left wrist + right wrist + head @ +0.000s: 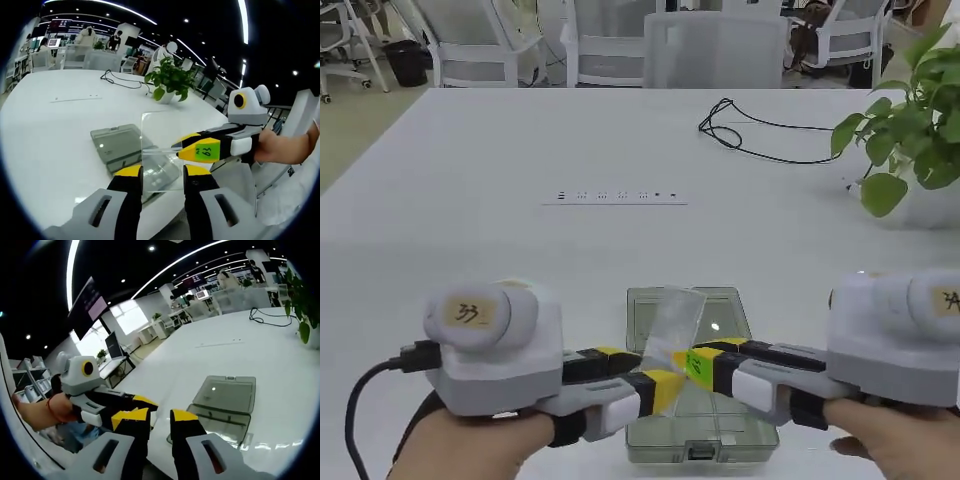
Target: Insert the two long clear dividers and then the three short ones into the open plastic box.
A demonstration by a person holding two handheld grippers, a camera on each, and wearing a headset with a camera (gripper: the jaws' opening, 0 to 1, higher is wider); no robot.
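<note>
The right tool [176, 147] pinches a clear flat plastic divider [160, 135] by one side edge, holding the sheet upright in the air above the open translucent grey plastic box [740, 440]. The box lies on the white desk [520, 230], its lid folded back flat on the far side. The left tool [162, 172] has its jaws spread, with the lower part of the sheet in the gap between them. Whether they press its edges I cannot tell.

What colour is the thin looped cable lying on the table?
Black; the thin cable shows best in the head view.
</note>
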